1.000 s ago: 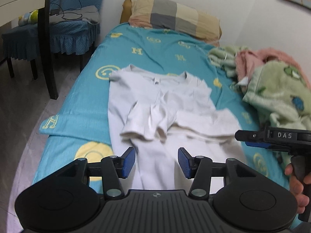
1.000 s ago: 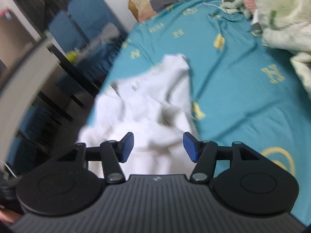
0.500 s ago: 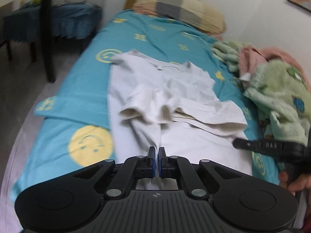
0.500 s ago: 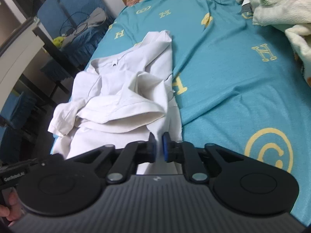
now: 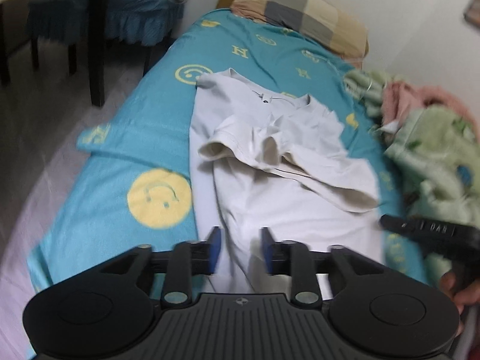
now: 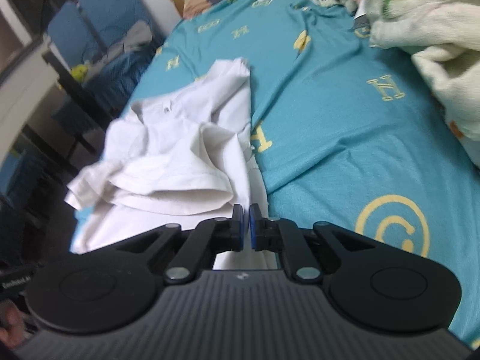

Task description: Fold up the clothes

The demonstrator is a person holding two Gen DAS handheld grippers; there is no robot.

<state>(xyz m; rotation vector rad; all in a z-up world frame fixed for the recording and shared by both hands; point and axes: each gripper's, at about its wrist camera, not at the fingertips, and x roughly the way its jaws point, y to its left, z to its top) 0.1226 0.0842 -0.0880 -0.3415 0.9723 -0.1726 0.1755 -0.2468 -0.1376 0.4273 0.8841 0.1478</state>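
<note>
Shirt (image 5: 288,198) white on my teal bed (image 5: 144,126), my left gripper (image 5: 240,250) just reopened over its hem, my right gripper (image 6: 245,228) clamped on its edge.

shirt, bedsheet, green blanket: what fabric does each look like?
White shirt: thin matte knit, probably cotton jersey; soft folds, stitched sleeve hems. Teal bedsheet: smooth printed woven cloth, fibre unclear. Green blanket: fuzzy fleece or plush; its pile shows.

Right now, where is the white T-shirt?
In both wrist views the white T-shirt lies spread on the teal bedsheet, sleeves folded inward, left of the green blanket.
</note>
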